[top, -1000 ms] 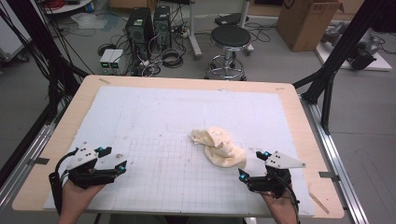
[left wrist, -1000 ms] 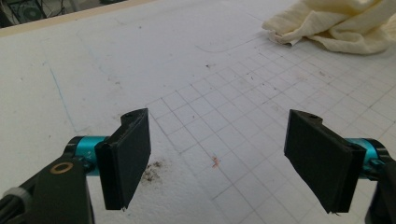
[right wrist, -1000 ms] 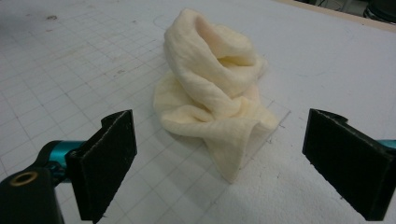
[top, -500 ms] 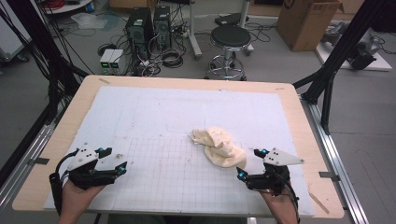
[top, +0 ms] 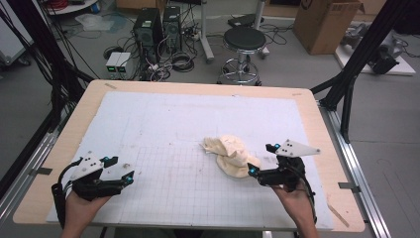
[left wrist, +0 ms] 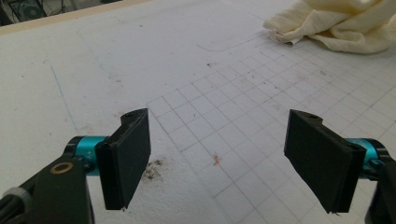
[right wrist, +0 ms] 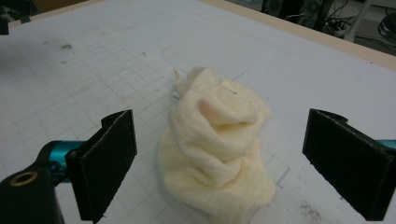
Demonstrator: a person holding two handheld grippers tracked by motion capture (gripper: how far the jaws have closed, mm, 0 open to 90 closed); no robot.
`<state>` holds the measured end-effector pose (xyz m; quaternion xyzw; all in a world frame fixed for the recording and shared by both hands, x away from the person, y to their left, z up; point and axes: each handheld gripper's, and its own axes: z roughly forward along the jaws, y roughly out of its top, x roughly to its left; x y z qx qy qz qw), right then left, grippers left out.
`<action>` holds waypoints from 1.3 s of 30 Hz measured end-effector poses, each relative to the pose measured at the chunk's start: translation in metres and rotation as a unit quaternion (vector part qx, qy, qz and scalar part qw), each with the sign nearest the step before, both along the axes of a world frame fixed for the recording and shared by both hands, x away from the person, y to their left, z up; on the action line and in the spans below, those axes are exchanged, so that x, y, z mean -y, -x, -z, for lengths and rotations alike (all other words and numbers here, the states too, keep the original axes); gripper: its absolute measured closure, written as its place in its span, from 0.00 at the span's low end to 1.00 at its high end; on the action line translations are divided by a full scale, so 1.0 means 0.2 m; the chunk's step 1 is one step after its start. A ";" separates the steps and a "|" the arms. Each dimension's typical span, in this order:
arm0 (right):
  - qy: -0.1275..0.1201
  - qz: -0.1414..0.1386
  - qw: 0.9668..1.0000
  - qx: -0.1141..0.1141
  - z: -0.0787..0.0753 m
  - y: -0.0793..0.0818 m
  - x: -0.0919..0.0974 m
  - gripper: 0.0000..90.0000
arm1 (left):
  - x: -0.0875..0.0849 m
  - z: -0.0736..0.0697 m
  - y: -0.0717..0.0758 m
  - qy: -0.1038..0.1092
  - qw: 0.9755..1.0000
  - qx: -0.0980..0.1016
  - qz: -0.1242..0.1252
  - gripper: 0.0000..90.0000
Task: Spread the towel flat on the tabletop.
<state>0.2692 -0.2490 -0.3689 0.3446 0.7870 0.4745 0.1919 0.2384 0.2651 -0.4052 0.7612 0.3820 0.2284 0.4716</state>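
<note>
No readable writing shows anywhere; the cardboard box point(top: 324, 22) behind the bench point(top: 317, 124) carries a mark too small to make out. A crumpled cream cloth point(top: 230, 154) lies on the gridded white mat point(top: 163, 124), right of centre. The right hand-held gripper point(top: 258, 163) has edged in since a second ago and now sits just beside the cloth, jaws spread wide. The left hand-held gripper point(top: 121, 169) stays well apart from it, jaws also spread, holding nothing.

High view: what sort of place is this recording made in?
Probably a lab or workshop: computer towers with tangled cables on the floor, a black stool, and a gridded work table inside a black frame.
</note>
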 end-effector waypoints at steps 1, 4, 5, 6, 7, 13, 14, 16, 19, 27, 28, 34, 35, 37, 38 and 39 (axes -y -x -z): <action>0.000 0.000 1.000 -0.001 -0.01 -0.01 -0.01 0.10 | 0.00 0.00 0.00 0.000 1.000 0.000 -0.001 0.26; 0.003 -0.004 1.000 -0.005 -0.03 -0.05 -0.04 0.10 | -0.01 0.00 0.00 0.002 1.000 -0.001 0.000 0.26; 0.006 -0.006 1.000 -0.006 -0.03 -0.06 -0.05 0.10 | -0.01 0.00 0.00 0.002 1.000 -0.001 0.000 0.26; 0.006 -0.006 1.000 -0.006 -0.03 -0.06 -0.05 0.10 | -0.01 0.00 0.00 0.003 1.000 0.000 -0.001 0.26; 0.012 -0.008 1.000 -0.013 -0.03 -0.09 -0.07 0.10 | -0.01 0.00 0.00 0.004 1.000 0.000 -0.001 0.26; 0.025 -0.022 0.999 -0.034 -0.01 -0.15 -0.13 0.17 | -0.01 0.00 0.00 0.005 1.000 0.000 -0.002 0.26; 0.027 -0.023 0.999 -0.038 0.00 -0.15 -0.14 0.17 | -0.01 0.00 0.00 0.005 1.000 0.000 -0.001 0.26; 0.030 -0.026 0.998 -0.047 0.01 -0.17 -0.16 0.19 | -0.01 0.00 0.00 0.005 1.000 -0.001 0.000 0.26; 0.040 -0.031 0.997 -0.063 0.04 -0.20 -0.18 0.23 | -0.01 0.00 0.00 0.006 1.000 -0.001 0.000 0.26; 0.070 -0.035 0.992 -0.094 0.12 -0.27 -0.25 0.40 | 0.00 0.00 -0.01 0.006 1.000 -0.002 0.003 0.26; 0.078 -0.028 0.991 -0.105 0.14 -0.29 -0.25 0.46 | 0.00 0.00 -0.01 0.006 1.000 -0.002 0.004 0.26; 0.095 -0.024 0.989 -0.114 0.18 -0.33 -0.28 0.61 | -0.01 0.00 -0.02 0.007 1.000 -0.004 0.002 0.26; 0.100 -0.026 0.988 -0.117 0.18 -0.33 -0.28 0.64 | 0.00 0.00 -0.02 0.008 1.000 -0.003 0.003 0.26; 0.102 -0.028 0.987 -0.122 0.20 -0.34 -0.29 0.69 | 0.00 0.00 -0.02 0.008 1.000 -0.003 0.003 0.26; 0.101 -0.028 0.987 -0.123 0.20 -0.35 -0.29 0.71 | 0.00 0.00 -0.02 0.008 1.000 -0.003 0.003 0.26; 0.101 -0.028 0.986 -0.128 0.21 -0.35 -0.29 0.73 | 0.00 0.00 -0.02 0.008 1.000 -0.003 0.003 0.26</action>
